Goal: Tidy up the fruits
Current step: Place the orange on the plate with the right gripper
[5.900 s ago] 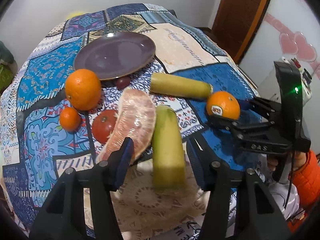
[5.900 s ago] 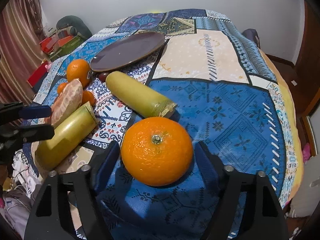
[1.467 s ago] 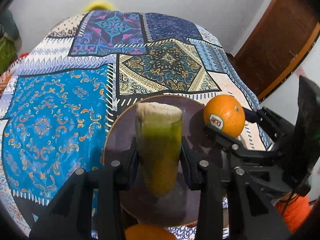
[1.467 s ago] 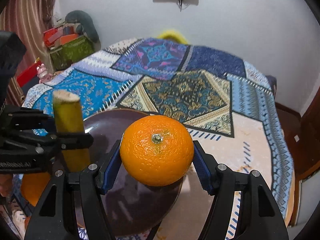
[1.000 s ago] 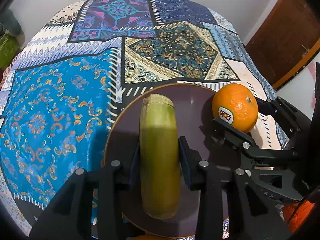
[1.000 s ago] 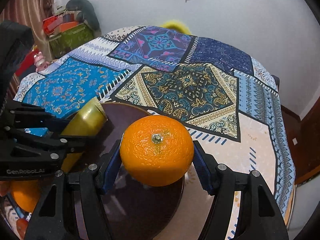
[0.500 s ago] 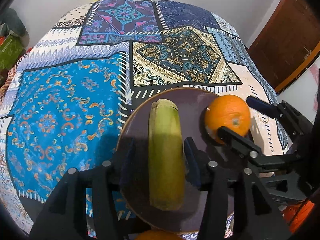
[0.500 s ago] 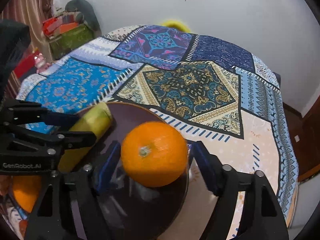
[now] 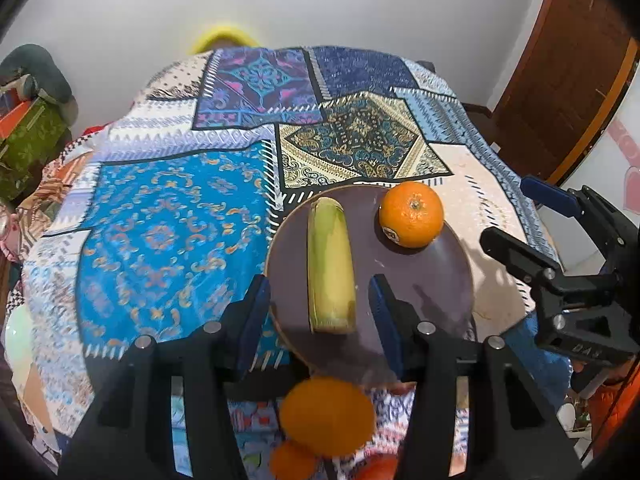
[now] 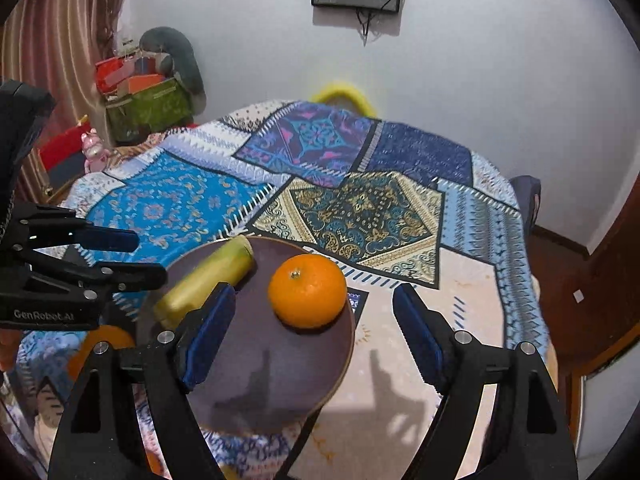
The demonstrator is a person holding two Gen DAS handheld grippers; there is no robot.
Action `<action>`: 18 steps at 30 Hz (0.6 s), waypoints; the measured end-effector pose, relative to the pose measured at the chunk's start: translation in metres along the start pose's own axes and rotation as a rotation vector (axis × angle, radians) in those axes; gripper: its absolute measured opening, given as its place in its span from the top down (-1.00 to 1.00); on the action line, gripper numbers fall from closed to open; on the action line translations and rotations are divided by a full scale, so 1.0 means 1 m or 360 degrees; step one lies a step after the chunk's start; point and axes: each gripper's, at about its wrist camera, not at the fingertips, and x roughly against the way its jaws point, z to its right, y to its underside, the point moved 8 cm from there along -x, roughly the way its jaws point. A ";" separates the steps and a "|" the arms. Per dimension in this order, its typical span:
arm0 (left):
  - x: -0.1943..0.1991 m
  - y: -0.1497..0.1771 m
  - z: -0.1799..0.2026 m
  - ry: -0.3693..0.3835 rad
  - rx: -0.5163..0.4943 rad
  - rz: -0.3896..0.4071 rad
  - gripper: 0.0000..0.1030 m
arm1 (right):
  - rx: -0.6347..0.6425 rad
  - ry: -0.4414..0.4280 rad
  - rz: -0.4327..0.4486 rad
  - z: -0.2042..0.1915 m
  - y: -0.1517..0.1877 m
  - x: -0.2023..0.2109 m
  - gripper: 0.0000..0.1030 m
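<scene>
A green stalk piece [image 9: 330, 264] lies on the dark purple plate [image 9: 432, 280], and an orange [image 9: 412, 214] with a sticker sits beside it at the plate's far right. My left gripper [image 9: 318, 304] is open and hangs above the stalk's near end without touching it. In the right wrist view the orange [image 10: 307, 290] rests on the plate [image 10: 260, 380], clear of both pads. My right gripper [image 10: 312, 300] is open, its jaws still opening, raised above and behind the orange. The stalk [image 10: 208, 276] lies to its left.
Another orange [image 9: 326, 414], a smaller one [image 9: 292, 460] and something red [image 9: 376, 468] lie on the patchwork cloth [image 9: 168, 232] near the plate's front rim. A yellow chair back [image 10: 340, 94] stands behind the table. Boxes [image 10: 148, 104] are piled at the left wall, and a wooden door [image 9: 568, 80] is at the right.
Both grippers opened and let go: the stalk and the orange now rest on the plate. Both grippers have drawn back and up from them.
</scene>
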 end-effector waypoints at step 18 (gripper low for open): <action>0.059 0.062 -0.006 -0.0005 -0.0003 0.0035 -0.06 | -0.0091 -0.0005 -0.0063 -0.009 0.063 0.057 -0.53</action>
